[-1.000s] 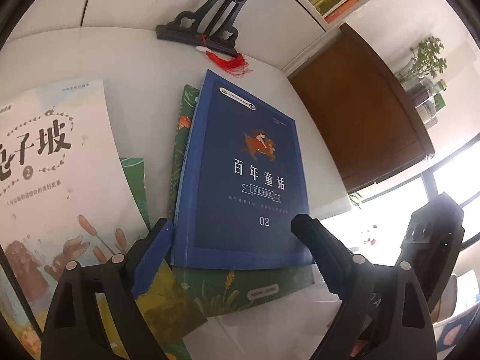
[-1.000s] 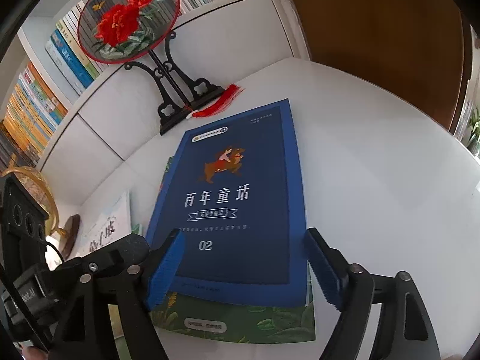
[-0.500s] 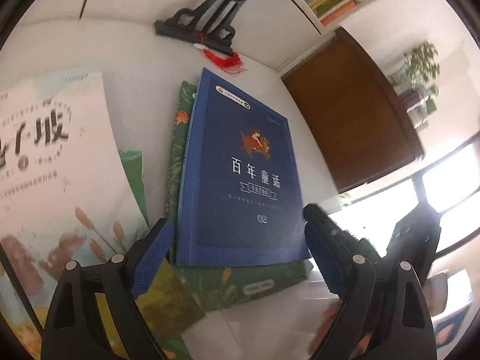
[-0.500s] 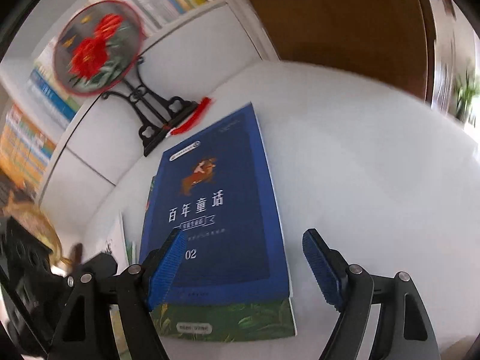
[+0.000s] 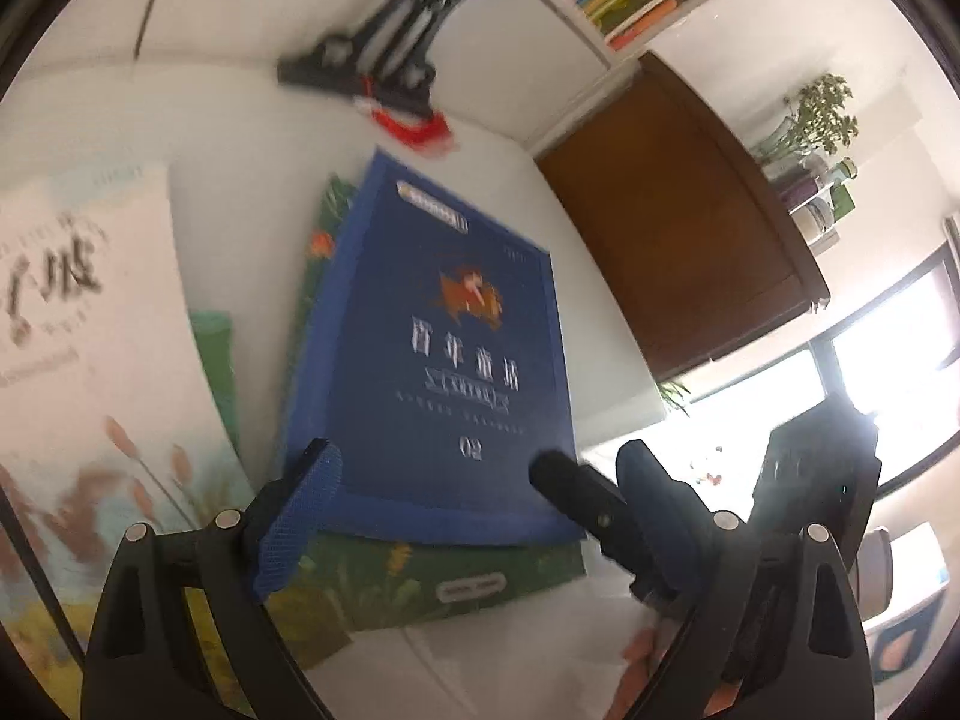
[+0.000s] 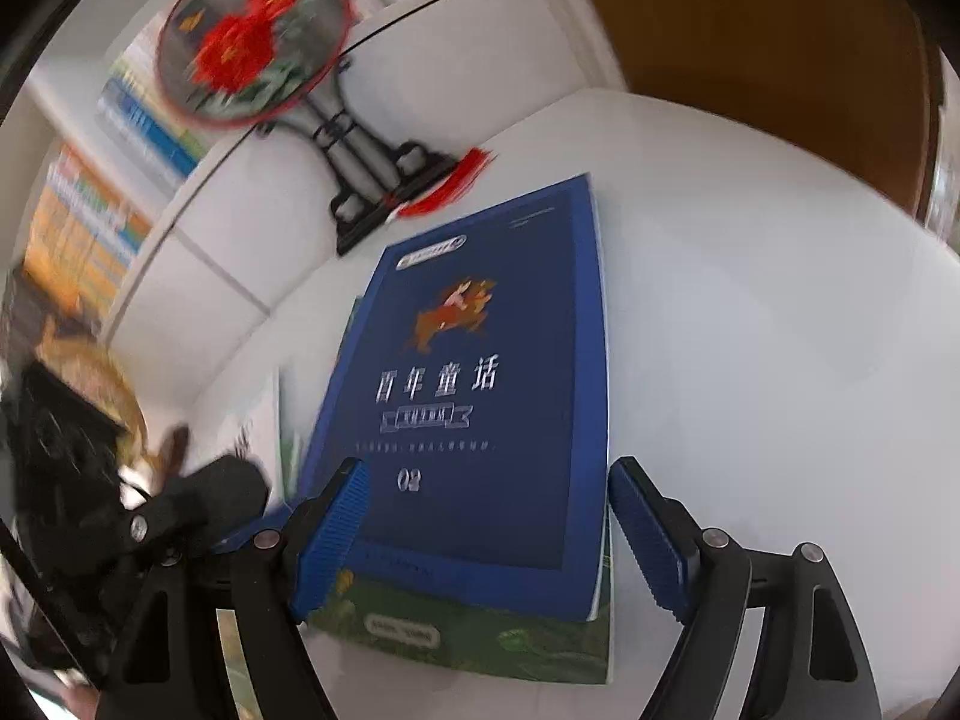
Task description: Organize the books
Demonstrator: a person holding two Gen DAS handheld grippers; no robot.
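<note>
A dark blue book (image 5: 444,360) (image 6: 480,390) lies flat on a green book (image 5: 432,582) (image 6: 474,642) on the white table (image 6: 750,330). My left gripper (image 5: 474,510) hovers over the blue book's near edge. Its jaws are opening, and the pads (image 5: 300,516) straddle the book without pressing it. My right gripper (image 6: 492,534) is open too, with a pad (image 6: 651,540) on either side of the same near end. One black finger of the right gripper (image 5: 570,492) shows in the left wrist view.
A large white book (image 5: 78,324) lies left of the stack, over another green cover (image 5: 216,354). A black fan stand (image 6: 366,174) with a red tassel stands at the back. Bookshelves (image 6: 84,228) are behind, and a brown cabinet (image 5: 678,228) is on the right.
The left gripper's jaws have spread wider. A finger of the right gripper has come into the left wrist view. The books lie where they were.
</note>
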